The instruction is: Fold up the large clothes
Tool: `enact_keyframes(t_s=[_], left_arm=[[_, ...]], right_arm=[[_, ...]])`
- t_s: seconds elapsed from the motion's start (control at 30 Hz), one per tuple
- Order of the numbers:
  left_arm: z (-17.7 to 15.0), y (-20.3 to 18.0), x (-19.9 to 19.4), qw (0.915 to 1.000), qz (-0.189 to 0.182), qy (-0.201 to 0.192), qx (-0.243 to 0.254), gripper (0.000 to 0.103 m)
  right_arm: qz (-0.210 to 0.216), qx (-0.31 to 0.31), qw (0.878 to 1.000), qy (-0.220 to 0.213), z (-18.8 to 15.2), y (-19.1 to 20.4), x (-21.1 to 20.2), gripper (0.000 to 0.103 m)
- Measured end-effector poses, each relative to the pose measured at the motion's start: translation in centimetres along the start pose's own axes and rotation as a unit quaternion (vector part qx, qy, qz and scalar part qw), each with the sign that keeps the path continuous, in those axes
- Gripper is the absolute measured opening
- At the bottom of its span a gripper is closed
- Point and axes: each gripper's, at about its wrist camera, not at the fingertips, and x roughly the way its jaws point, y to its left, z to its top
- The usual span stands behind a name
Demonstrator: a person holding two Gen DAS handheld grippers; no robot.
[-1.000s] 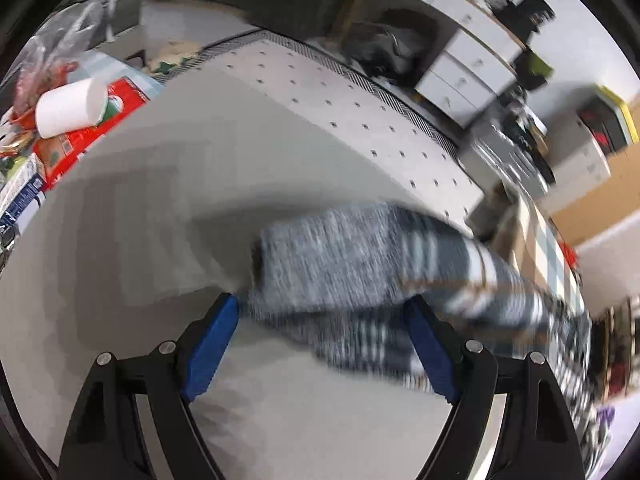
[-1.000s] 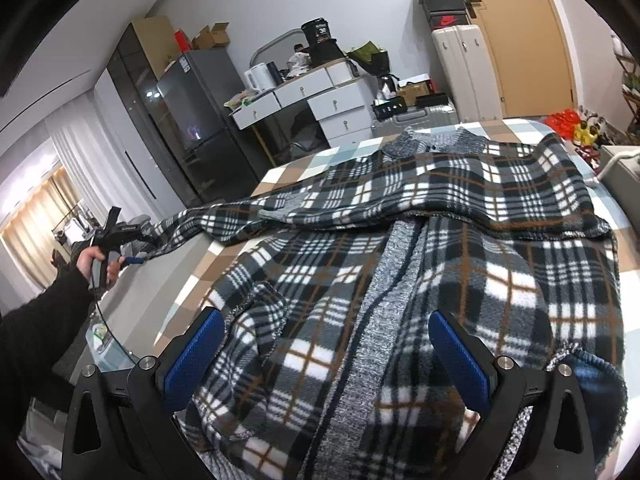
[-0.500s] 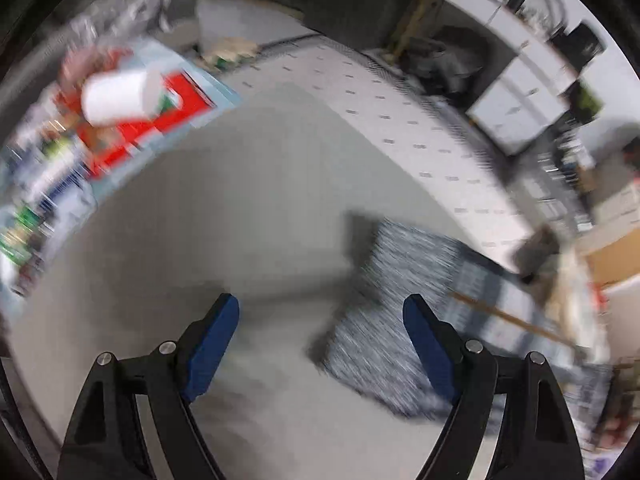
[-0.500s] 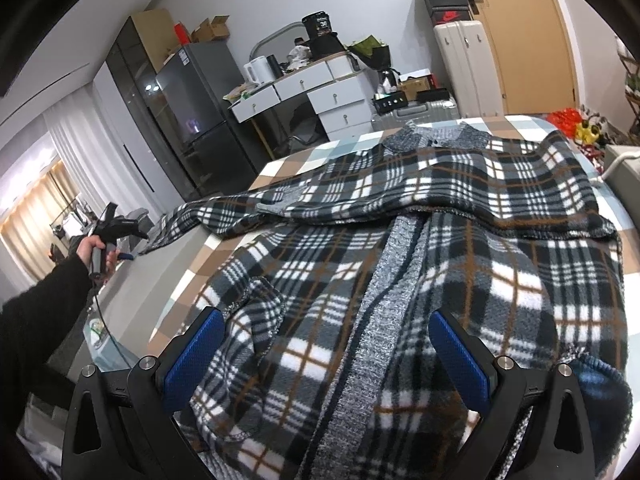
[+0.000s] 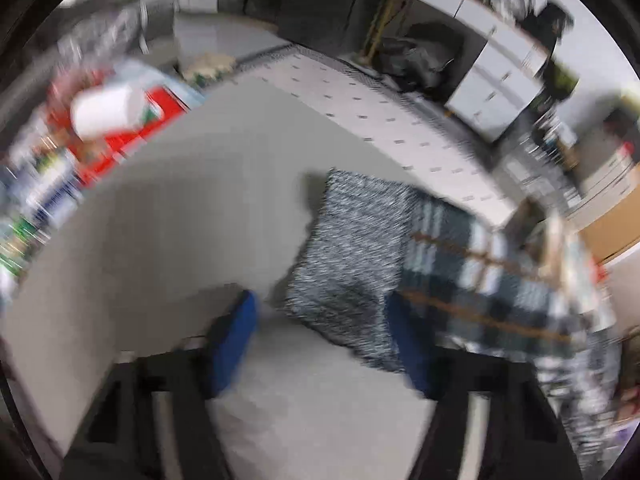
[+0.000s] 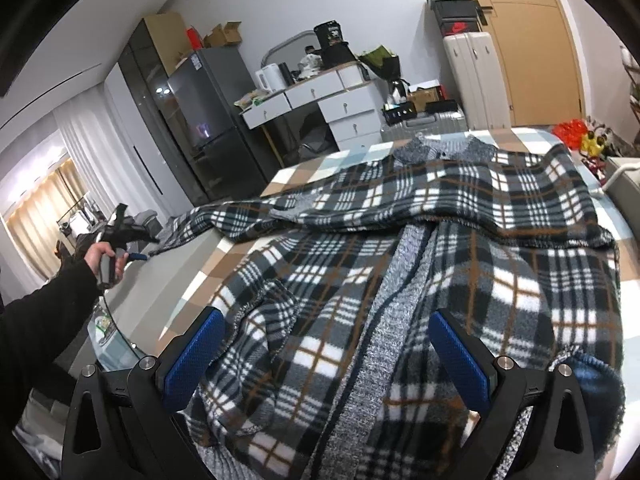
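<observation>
So far: barely begun | jacket (image 6: 460,248) spread open, face up on the bed (image 6: 288,172), no fold visible | one sleeve (image 5: 400,256) stretched off the bed's left edge, cuff (image 5: 352,248) ahead of left gripper (image 5: 320,344), jaws apart, empty | right gripper (image 6: 326,360) spread, empty, over hem | all folds remain.

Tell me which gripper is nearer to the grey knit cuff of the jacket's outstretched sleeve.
Left. The left gripper sits right at the cuff, its open fingers on either side of the cuff's near edge. The right gripper hovers open over the plaid jacket body, far from that sleeve end.
</observation>
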Motion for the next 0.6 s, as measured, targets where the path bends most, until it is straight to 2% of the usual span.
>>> enact_keyframes(t_s=[0.03,0.07,0.13,0.23,0.3,0.37,0.5,0.6], left_arm=[[-0.2,-0.7,0.1,0.9995,0.017,-0.005,0.024,0.030],[-0.3,-1.3,0.0,0.9988,0.023,-0.011,0.041,0.027],[-0.4,-1.5,0.1,0.9981,0.027,-0.011,0.053,0.014],[-0.2,-1.1,0.2,0.9988,0.015,0.000,0.047,0.007],[0.2,-0.6,-0.1,0.9990,0.026,-0.006,0.037,0.006],[0.4,-0.7,-1.3,0.9983,0.037,-0.036,0.027,0.006],[1.0,-0.8,-4.3,0.9967,0.021,-0.074,0.025,0.005],[1.6,-0.5,-6.3,0.9963,0.005,-0.085,0.013,0.005]], right_arm=[[0.002,0.001,1.000,-0.001,0.1,0.0,0.0,0.103],[0.004,0.003,1.000,-0.001,0.2,0.0,0.0,0.103],[0.008,0.005,1.000,0.001,0.2,0.0,-0.1,0.103],[0.011,0.002,1.000,0.001,0.3,0.1,-0.3,0.103],[0.015,0.002,1.000,-0.003,0.4,0.2,-0.5,0.103],[0.020,0.005,1.000,-0.007,0.5,0.2,-0.8,0.103],[0.029,0.010,0.999,-0.012,0.7,0.2,-1.2,0.103],[0.036,0.015,0.999,-0.016,0.9,0.1,-1.5,0.103]])
